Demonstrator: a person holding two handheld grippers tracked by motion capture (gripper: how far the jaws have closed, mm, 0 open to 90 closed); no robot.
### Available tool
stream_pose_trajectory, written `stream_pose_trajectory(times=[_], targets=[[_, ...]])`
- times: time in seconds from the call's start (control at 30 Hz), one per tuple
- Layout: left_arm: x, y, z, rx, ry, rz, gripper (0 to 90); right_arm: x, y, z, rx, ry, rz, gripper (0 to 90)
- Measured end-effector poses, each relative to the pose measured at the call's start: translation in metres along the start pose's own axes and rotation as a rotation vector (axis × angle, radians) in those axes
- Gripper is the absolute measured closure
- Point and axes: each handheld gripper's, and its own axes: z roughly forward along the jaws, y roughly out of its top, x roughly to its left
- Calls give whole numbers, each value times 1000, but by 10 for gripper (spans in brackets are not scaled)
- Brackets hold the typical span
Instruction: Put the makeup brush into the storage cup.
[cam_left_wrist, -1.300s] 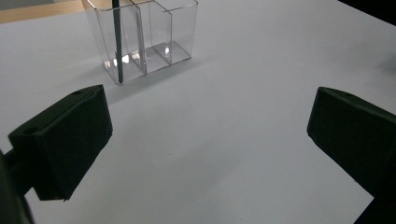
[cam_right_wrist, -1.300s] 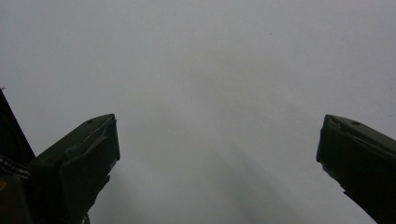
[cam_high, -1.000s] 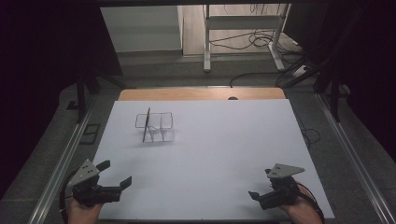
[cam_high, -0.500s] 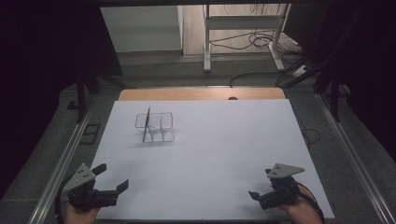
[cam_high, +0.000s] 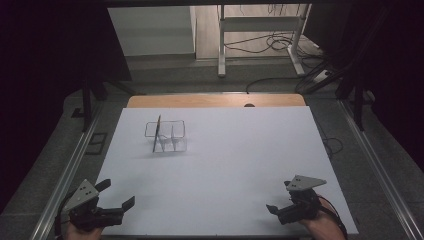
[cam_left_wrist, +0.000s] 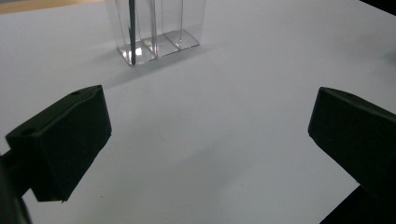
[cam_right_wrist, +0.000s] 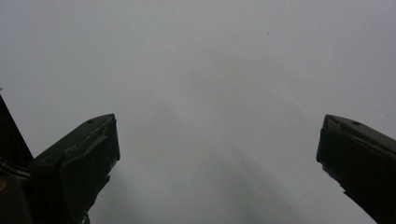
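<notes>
Both grippers sit at the near edge of the white table (cam_high: 240, 165), jaws spread wide and holding nothing. One, the left gripper (cam_high: 116, 194), is at the near left corner; the right gripper (cam_high: 278, 206) is at the near right, well apart from it. Farther back on the left stands a clear divided holder (cam_high: 167, 136), with a thin dark rod (cam_high: 157, 133) upright in its leftmost compartment.

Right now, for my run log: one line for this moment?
left gripper: open, empty | right gripper: open, empty | clear organizer: holds dark upright stick
</notes>
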Motion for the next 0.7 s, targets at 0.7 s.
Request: stream_pose_trajectory(times=[0.7], targets=[[-1,-11,-14,3,22,-6,0,-1,0,-1,-7,-5,2,0]])
